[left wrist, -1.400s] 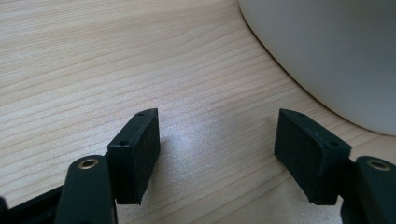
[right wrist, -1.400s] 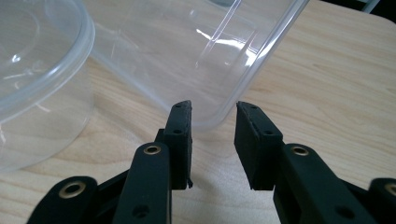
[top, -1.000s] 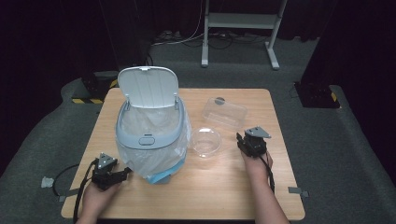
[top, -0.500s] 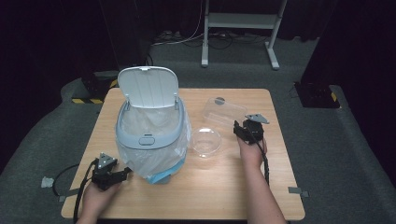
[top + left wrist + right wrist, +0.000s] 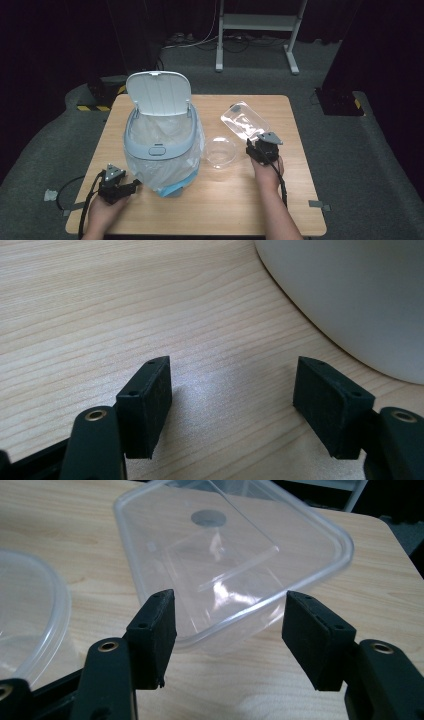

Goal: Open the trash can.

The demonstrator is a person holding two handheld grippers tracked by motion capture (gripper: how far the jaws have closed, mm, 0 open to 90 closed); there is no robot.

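Right gripper [image 5: 254, 146] low beside clear container [image 5: 243, 120], fingers [image 5: 152, 630] just opening

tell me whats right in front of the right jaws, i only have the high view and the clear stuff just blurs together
Observer: In the right gripper view the rectangular clear container lies just ahead of the right gripper, its near corner between the open jaws, which have just been opening; the pads are not pressing it.
Operator: anything on that container
Observer: A dark round spot shows on it near the far side.
Operator: and the round one
Observer: The round clear bowl sits at the left edge of that view, apart from the container.
Operator: left side ok
Observer: The left gripper is open over bare table, the bin's white wall close by.
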